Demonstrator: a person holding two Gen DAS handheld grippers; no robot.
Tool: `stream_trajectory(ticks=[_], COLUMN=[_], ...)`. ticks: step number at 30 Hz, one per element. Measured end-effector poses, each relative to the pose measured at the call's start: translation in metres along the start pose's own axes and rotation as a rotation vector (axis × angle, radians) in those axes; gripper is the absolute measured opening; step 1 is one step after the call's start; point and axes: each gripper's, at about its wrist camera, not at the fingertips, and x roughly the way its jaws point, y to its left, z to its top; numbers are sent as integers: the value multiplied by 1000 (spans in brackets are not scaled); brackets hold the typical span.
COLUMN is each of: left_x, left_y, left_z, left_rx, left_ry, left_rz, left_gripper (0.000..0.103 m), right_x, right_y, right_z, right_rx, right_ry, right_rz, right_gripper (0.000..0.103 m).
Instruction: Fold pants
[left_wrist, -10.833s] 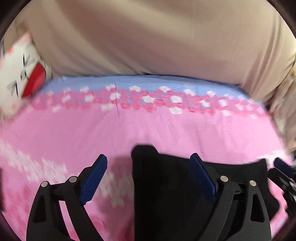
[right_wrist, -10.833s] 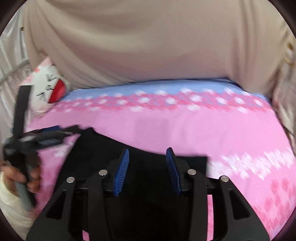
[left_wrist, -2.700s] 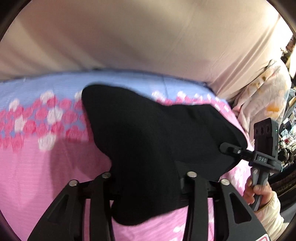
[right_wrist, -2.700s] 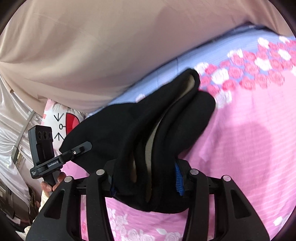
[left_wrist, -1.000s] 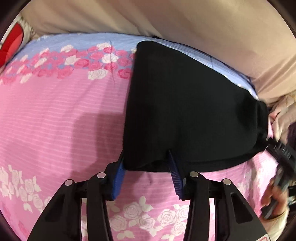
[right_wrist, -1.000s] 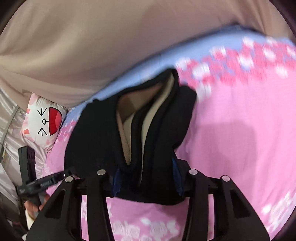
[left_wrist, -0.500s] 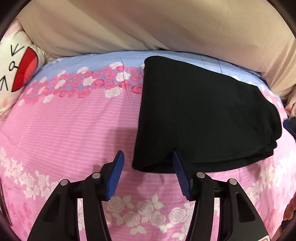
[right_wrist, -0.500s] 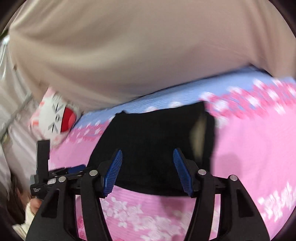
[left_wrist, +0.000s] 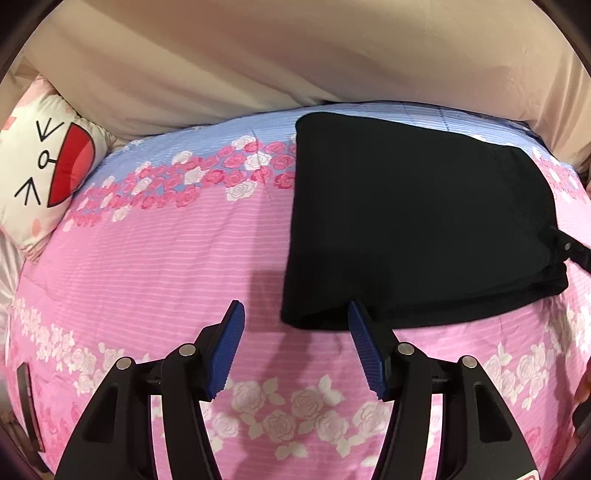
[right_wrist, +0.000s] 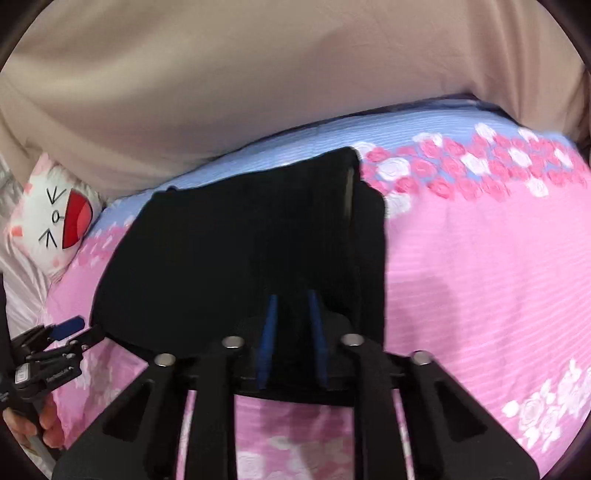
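On the far left, a cat-face pillow (left_wrist: 44, 166) leans against the beige curtain (left_wrist: 295, 55). Next, over the pink flowered bedspread (left_wrist: 147, 258), the left gripper (left_wrist: 295, 350) hangs released, holding nothing. Just right of it lie the folded black pants (left_wrist: 413, 229), whose near edge the right gripper (right_wrist: 291, 332) has nearly clenched around.

We see our left tongs (left_wrist: 293, 328) spread wide just short of the folded black pants (left_wrist: 413, 229) on the bed (left_wrist: 155, 258)
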Motion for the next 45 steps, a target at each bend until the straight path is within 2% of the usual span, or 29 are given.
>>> stream_trajectory(ticks=[3,5,6,7,8,9,10,11,13,17,18,20,23,28,30,35,45], left_x=[-13,-20,-24,-27,-29,-30,-32,-34,-39,-62,-69,-87,-112,-143,-149,-160,-164], left_y=[10,19,22,22,21,18,15,11,6,-5,-9,-19,-33,-47,-46,-41,-32], left_z=[-10,-15,-19,-23,-26,-30,-33,-37,-44,-57,-60,-65,-72,-82,-86,-96,-117], left_rx=[-1,-27,-40,-45,-41,-33,-23,-8,11,39,43,55,71,72,55,8,-15], left_ry=[-25,-36,-42,-44,-43,-45,-47,-46,-45,-100,-120,-172,-235,-289,-291,-282,-275], left_rz=[36,28,17,15,21,25,25,26,24,34,33,19,19,-12,-18,-96,-94], left_gripper=[57,64,65,66,66,66,66,66,66,75,77,85,86,86,87,87,92], right_x=[-33,-46,-43,-36,-23,-6,-3,-7,-26,-72,-82,-103,-128,-157,-166,-184,-188], right_y=[10,23,27,28,25,13,2,-7,-11,3,9,24,47,69,75,89,100], right_z=[-2,-11,-16,-21,-27,-34,-39,-42,-44,-56,-61,-66,-80,-94,-101,-123,-142], right_rx=[-18,-53,-85,-111,-141,-150,-105,-52,-24,-61,-73,-110,-178,-178,-177,-172,-187], right_ry=[-68,-85,-64,-41,-7,34,45,39,0,-76,-94,-143,-196,-229,-238,-265,-277], right_rz=[-98,-85,-90,-131,-217,-266,-250,-221,-218,-225,-232,-261,-316,-348,-336,-306,-299], right_gripper=[17,21,22,28,28,31,47,47,48,49,54,97,98,98,98,98,98])
